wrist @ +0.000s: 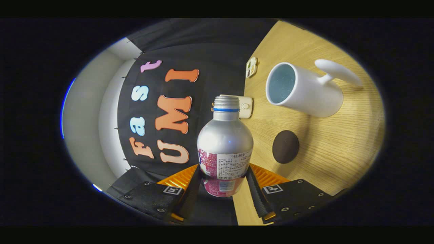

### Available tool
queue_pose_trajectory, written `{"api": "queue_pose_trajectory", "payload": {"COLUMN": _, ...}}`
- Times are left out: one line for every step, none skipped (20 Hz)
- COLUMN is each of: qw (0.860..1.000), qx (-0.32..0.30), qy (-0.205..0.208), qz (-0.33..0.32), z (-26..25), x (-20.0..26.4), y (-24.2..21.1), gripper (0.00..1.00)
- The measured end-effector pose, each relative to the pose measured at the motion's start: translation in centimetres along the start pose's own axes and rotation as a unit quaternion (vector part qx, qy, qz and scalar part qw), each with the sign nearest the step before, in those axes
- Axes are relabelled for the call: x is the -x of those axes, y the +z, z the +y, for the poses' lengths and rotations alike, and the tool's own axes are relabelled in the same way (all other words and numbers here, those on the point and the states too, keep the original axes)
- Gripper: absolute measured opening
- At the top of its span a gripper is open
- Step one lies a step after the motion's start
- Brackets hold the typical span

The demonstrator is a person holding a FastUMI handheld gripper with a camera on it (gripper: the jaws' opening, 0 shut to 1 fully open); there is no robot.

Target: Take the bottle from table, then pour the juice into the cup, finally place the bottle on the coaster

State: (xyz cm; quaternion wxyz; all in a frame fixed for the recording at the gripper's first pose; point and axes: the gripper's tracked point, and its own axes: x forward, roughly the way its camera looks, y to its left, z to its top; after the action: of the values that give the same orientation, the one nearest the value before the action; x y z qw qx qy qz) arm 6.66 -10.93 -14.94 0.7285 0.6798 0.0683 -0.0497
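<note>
Gripper (223, 184) clamped on a silver aluminium bottle (224, 140), one finger pressing each side of the labelled lower body, low on the red-and-white label. Bottle held between the fingers, neck pointing straight ahead, cap off, bare threaded mouth with a blue ring just under it. Whole view rolled sideways: wooden table (325, 156) running up the right, black cloth booth wall to the left, a pale grey wall further left beyond the cloth. Bottle off the table surface, carried in the grip, mouth aimed forward and not over the cup.

White mug (303, 89) ahead and to the right of the fingers, standing on the table with its open mouth facing toward the bottle side, handle on the far side away from the gripper. Inside of the mug pale; whether any liquid is in it cannot be told. Dark round coaster (285, 146) lying flat on the table just right of the bottle's shoulder, nearer than the mug, apart from both. Small cream-coloured box (244, 106) at the table's edge right behind the bottle neck. Another small pale item (251, 66) further ahead along the same edge, too small to identify.
</note>
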Motion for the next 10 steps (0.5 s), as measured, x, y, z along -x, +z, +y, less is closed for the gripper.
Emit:
{"api": "queue_pose_trajectory", "payload": {"qw": 1.0, "qx": -0.018, "qy": 0.005, "qz": -0.003, "z": 0.2, "x": -0.01, "y": 0.15, "gripper": 0.71}}
{"api": "queue_pose_trajectory", "payload": {"qw": 0.999, "qx": -0.038, "qy": 0.011, "qz": -0.005, "z": 0.5, "x": 0.21, "y": 0.23, "gripper": 0.71}}
{"api": "queue_pose_trajectory", "payload": {"qw": 0.998, "qx": -0.053, "qy": 0.013, "qz": -0.006, "z": 0.52, "x": 0.35, "y": 0.34, "gripper": 0.71}}
{"api": "queue_pose_trajectory", "payload": {"qw": 0.998, "qx": -0.061, "qy": 0.012, "qz": -0.006, "z": 0.34, "x": 0.36, "y": 0.27, "gripper": 0.71}}
{"api": "queue_pose_trajectory", "payload": {"qw": 0.998, "qx": -0.067, "qy": 0.009, "qz": -0.004, "z": 0.2, "x": 0.24, "y": 0.17, "gripper": 0.71}}
{"api": "queue_pose_trajectory", "payload": {"qw": 0.997, "qx": -0.074, "qy": 0.007, "qz": -0.003, "z": 0.21, "x": 0.21, "y": 0.03, "gripper": 0.71}}
{"api": "queue_pose_trajectory", "payload": {"qw": 0.997, "qx": -0.08, "qy": 0.007, "qz": -0.001, "z": 0.37, "x": 0.17, "y": -0.02, "gripper": 0.71}}
{"api": "queue_pose_trajectory", "payload": {"qw": 0.996, "qx": -0.087, "qy": 0.007, "qz": 0.0, "z": 0.47, "x": 0.14, "y": 0.11, "gripper": 0.71}}
{"api": "queue_pose_trajectory", "payload": {"qw": 0.995, "qx": -0.094, "qy": 0.009, "qz": 0.0, "z": 0.58, "x": 0.12, "y": 0.28, "gripper": 0.71}}
{"api": "queue_pose_trajectory", "payload": {"qw": 0.995, "qx": -0.103, "qy": 0.01, "qz": -0.001, "z": 0.8, "x": 0.07, "y": 0.45, "gripper": 0.71}}
